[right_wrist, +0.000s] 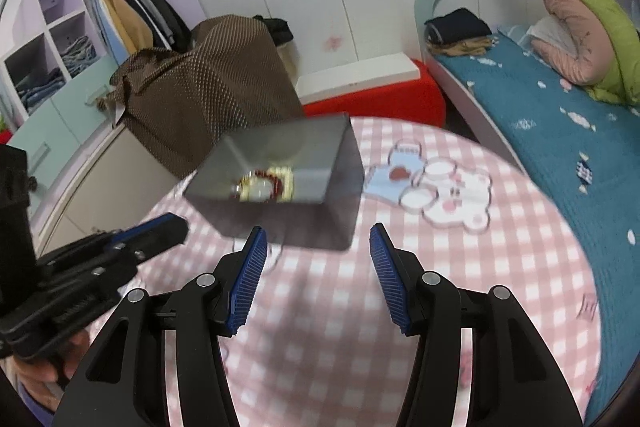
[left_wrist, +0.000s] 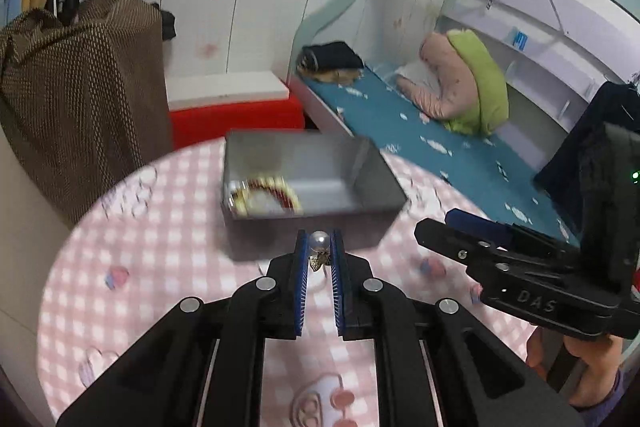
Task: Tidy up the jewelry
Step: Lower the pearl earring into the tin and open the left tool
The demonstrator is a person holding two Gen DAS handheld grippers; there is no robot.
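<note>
A: How does the left gripper sit?

B: It points forward over the round table, level with the near wall of the grey box. Its blue pads are drawn in narrow and pinch a pearl earring, with a small gold piece hanging just under the pearl.

A: And the right gripper?

B: It hovers over the pink checked cloth, aimed at the same box, its pads spread wide with nothing between them. From the left wrist view it reaches in from the right, with bare fingers wrapped round its handle.

A: Count the jewelry.

B: One earring in the left pads. One beaded bracelet, red and pale gold, lies inside the box at its left end. It is blurred, so I cannot tell whether more pieces lie beside it.

A: Boxes?

B: One, open at the top, standing on the table.
</note>
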